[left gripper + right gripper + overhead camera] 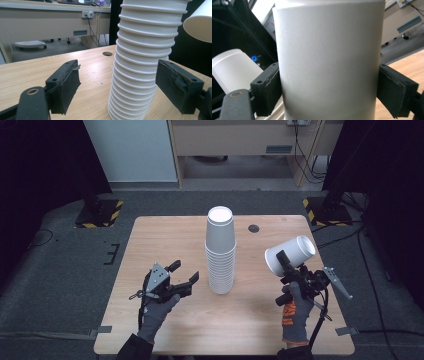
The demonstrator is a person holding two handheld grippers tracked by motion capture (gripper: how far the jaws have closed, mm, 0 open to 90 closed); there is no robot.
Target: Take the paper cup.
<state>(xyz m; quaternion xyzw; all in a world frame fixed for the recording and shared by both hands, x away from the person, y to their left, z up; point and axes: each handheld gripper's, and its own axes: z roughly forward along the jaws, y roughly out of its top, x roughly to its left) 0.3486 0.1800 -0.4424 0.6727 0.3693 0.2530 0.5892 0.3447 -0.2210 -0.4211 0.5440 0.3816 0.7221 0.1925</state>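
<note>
Here the right gripper (pixel 286 268) is holding a single white paper cup (pixel 290 254) up off the table (pixel 165 240), to the right of the tall stack of cups (pixel 220 252), which is standing upside down near the middle. In the right gripper view the two black jaws are pressing against opposite sides of the cup (pixel 329 62), so the grip is closing across its width, probably to keep the thin wall from slipping without crushing it. The held cup is lying tilted: its long axis is running from lower left to upper right in the high view, and which end is the open mouth I cannot tell.

The left gripper (pixel 183 275) is waiting just beside the stack with its jaws spread wide and nothing between the pads; in its own view the stack (pixel 147 57) is standing ahead, between the jaws. My guess is that it is getting ready to steady the stack, whose long axis is standing upright.
</note>
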